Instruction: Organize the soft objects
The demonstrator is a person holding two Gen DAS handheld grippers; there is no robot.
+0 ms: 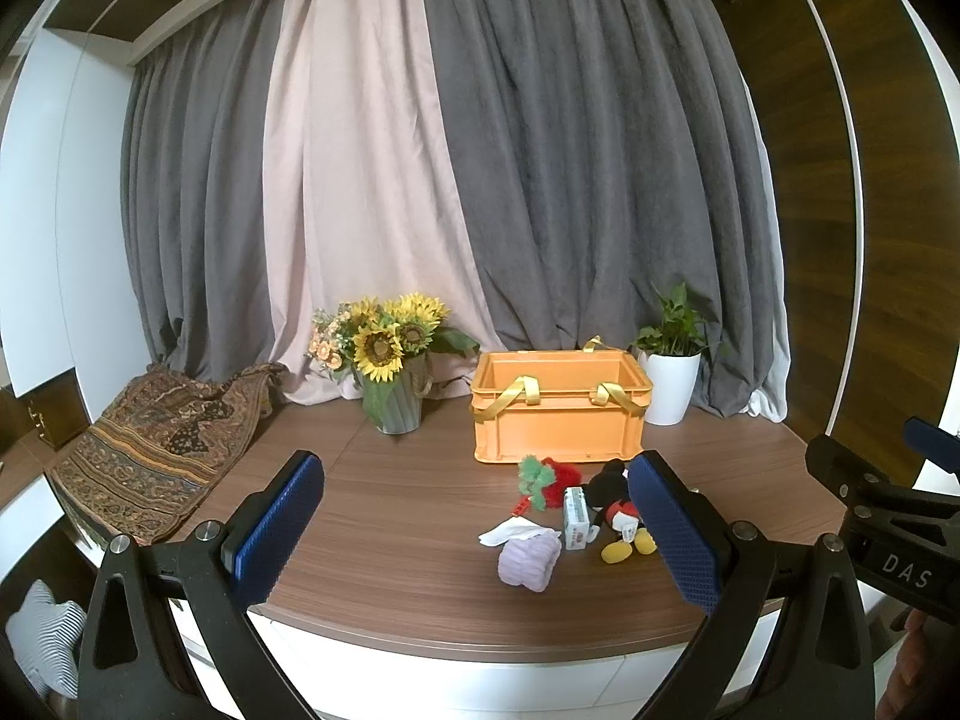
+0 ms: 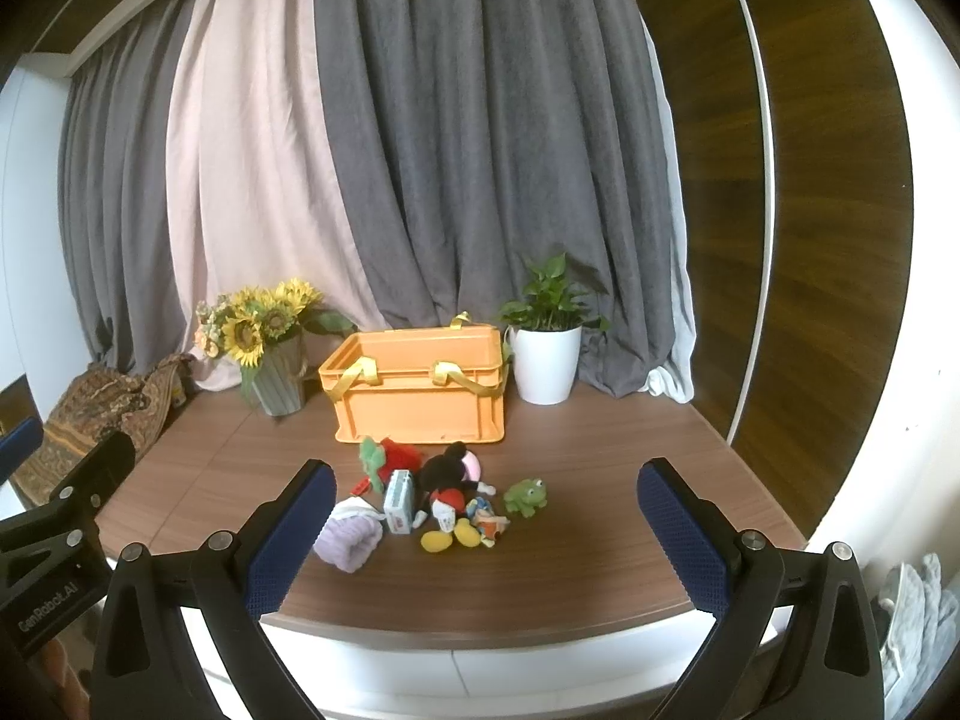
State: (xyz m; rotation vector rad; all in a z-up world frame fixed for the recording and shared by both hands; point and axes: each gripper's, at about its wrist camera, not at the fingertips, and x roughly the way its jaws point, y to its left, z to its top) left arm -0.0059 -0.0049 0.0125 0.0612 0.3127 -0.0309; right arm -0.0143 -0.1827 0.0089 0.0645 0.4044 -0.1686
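Behind toy pile (image 2: 420,504): orange crate (image 2: 420,384); sunflower vase (image 2: 279,390) left; potted plant (image 2: 546,360) right

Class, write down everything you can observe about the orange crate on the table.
The orange crate is a rectangular, open-topped box that looks like rigid plastic, with a thick rim and yellow strap handles draped over its near edge. It stands upright on the wooden table, between the sunflower vase and the white plant pot. What shows of its inside looks bare. The soft toys lie before it, apart.
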